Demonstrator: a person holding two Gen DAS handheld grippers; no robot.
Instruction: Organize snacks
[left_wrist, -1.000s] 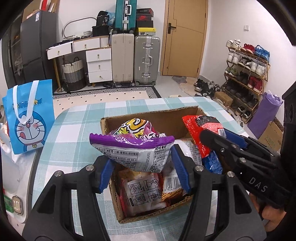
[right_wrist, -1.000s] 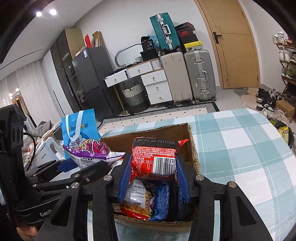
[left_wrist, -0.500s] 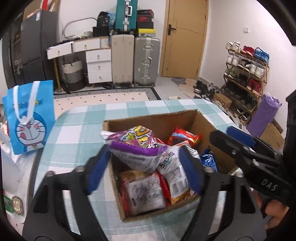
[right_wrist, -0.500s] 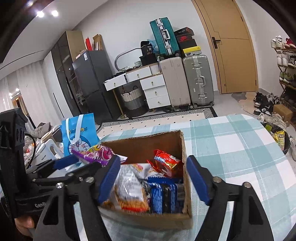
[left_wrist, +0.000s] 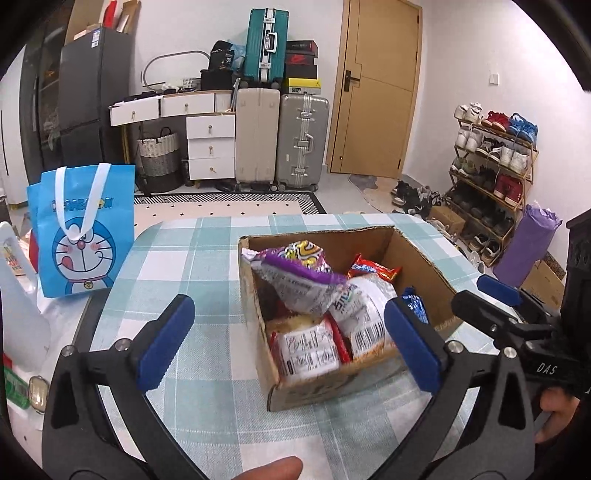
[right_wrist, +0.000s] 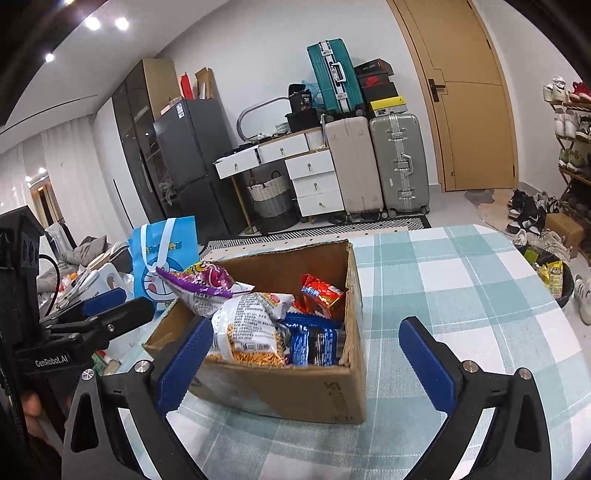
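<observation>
An open cardboard box (left_wrist: 413, 254) (right_wrist: 295, 391) sits on the checked tablecloth and holds several snack packets. A purple packet (left_wrist: 295, 273) (right_wrist: 201, 282) lies on top at the box's left. A red packet (left_wrist: 373, 271) (right_wrist: 319, 291) lies at the back right, near a white noodle packet (right_wrist: 251, 325) and a blue packet (right_wrist: 314, 345). My left gripper (left_wrist: 288, 341) is open and empty, in front of the box. My right gripper (right_wrist: 308, 365) is open and empty, straddling the box's near side.
A blue cartoon gift bag (left_wrist: 83, 232) (right_wrist: 164, 254) stands at the table's left edge. Checked tablecloth (right_wrist: 461, 280) stretches to the right of the box. Suitcases, drawers, a fridge and a shoe rack stand beyond the table.
Both grippers opened and pulled back toward me. The purple packet left my left gripper and the red packet left my right gripper; both now lie in the box.
</observation>
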